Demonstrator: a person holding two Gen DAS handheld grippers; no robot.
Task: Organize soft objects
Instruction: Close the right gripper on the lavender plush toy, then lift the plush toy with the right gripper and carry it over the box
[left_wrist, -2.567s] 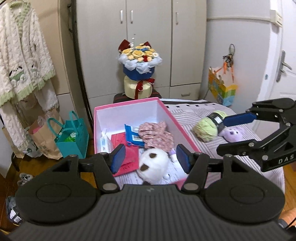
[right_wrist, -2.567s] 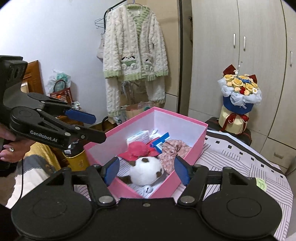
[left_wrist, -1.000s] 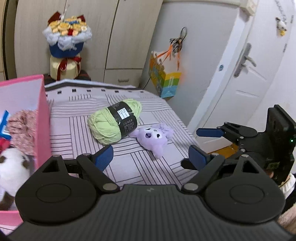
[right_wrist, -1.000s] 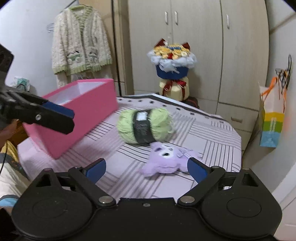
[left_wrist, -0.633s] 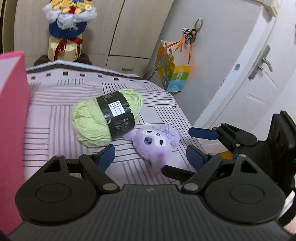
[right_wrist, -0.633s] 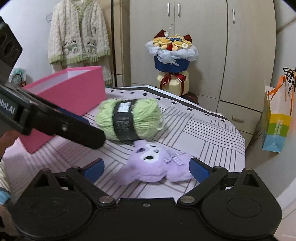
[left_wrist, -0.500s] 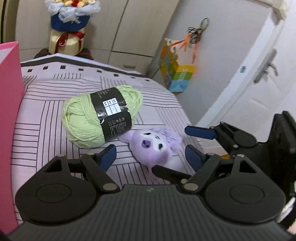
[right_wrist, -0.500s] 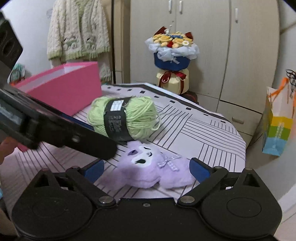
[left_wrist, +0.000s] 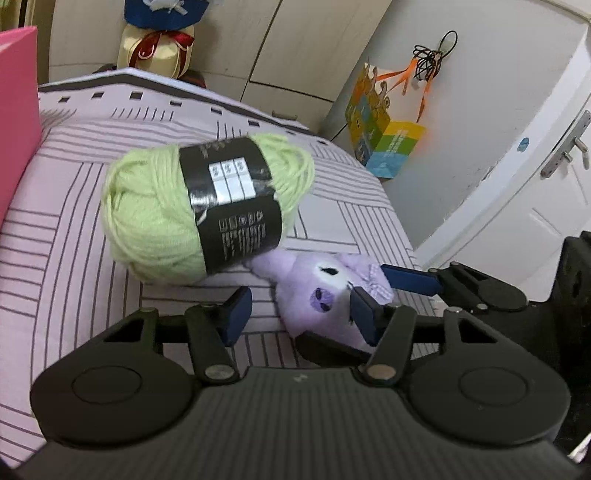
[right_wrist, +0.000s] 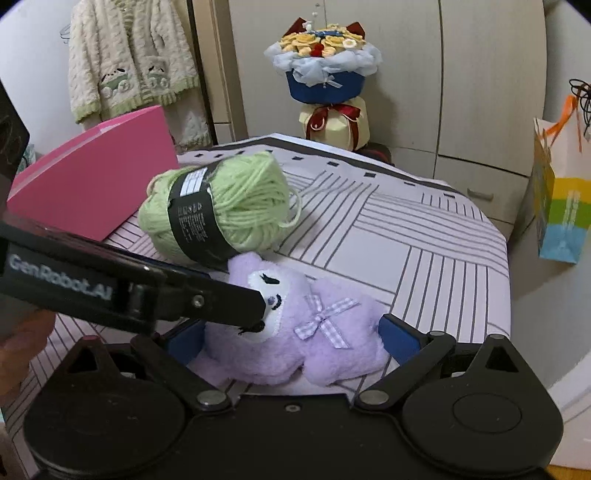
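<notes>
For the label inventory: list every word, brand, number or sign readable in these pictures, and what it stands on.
"GenRobot.AI": white lettering on the black arm of the left gripper, readable though slightly blurred.
Black paper band around the light green yarn skein: white boxes, small print and care symbols, too small to read.
Colourful paper gift bag: cartoon print, no legible words.

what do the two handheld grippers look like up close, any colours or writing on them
Both the left gripper and the right gripper are matte black, with ribbed bodies, round discs either side, silver pivot pins and blue pads on the fingers. The left one's side reads GenRobot.AI in pale letters.
</notes>
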